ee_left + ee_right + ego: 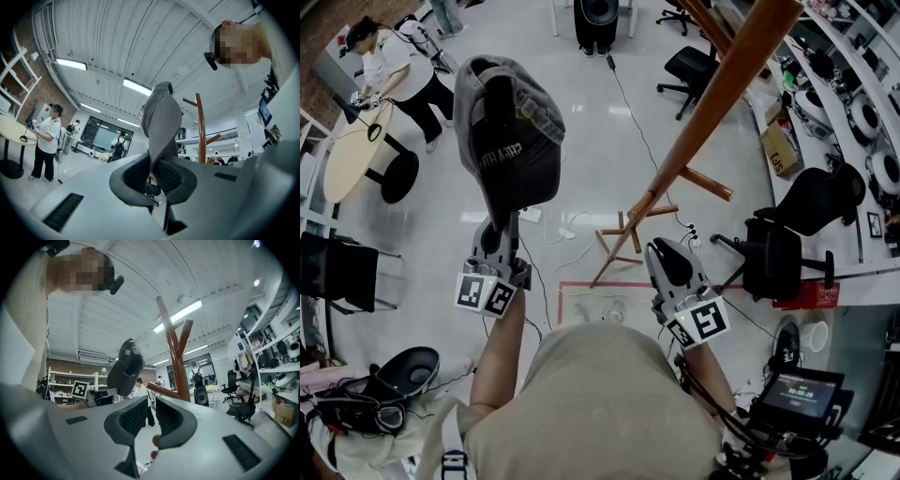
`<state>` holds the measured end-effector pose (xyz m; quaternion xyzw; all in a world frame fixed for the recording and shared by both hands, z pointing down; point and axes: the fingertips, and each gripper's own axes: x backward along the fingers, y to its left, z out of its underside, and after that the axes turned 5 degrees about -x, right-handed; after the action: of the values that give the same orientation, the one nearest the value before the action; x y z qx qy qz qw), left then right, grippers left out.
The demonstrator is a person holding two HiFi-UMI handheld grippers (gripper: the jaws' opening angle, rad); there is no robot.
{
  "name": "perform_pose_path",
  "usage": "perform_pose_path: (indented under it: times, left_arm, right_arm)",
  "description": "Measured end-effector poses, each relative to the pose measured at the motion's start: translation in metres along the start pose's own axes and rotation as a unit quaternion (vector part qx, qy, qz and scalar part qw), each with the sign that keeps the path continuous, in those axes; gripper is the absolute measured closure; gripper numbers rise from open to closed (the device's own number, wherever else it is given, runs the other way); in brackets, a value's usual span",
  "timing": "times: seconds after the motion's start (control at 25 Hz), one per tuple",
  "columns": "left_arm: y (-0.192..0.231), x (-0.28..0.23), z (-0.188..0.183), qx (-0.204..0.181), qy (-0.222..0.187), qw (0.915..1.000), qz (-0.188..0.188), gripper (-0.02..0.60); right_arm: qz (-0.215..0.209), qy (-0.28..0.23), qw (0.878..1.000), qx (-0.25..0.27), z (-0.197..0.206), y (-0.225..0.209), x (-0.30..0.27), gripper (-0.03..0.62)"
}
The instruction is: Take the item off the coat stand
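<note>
Apart from stand (712,103), cap (511,141) in left tool (503,223)

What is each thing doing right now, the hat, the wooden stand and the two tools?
Cap: off the stand, held up in the left tool.
Left tool: shut on the cap.
Right tool: open, nothing in it.
Coat stand: standing up, no hat on the pegs that show.
</note>
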<state>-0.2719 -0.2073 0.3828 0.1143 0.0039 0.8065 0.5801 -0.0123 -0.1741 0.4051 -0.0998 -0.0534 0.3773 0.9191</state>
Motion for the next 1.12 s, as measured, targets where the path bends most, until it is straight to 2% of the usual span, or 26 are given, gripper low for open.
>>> perform_pose_path:
  times: [0.52,0.84,1.12]
  left_arm:
    - [-0.028,0.022,0.023,0.030,0.022,0.9987,0.035,0.549]
    - [-0.031,0.046,0.033,0.025,0.035,0.9980,0.047,0.549]
    - [-0.041,0.057,0.047,0.037,0.047,0.9965,0.059,0.549]
  right_arm:
    - [0.003,0.005,1.000,0.006,0.004,0.011,-0.001,0.534]
    - [0.006,0.002,1.000,0.013,0.013,0.027,0.003,0.534]
    - [0.007,0.007,1.000,0.011,0.021,0.029,0.008,0.534]
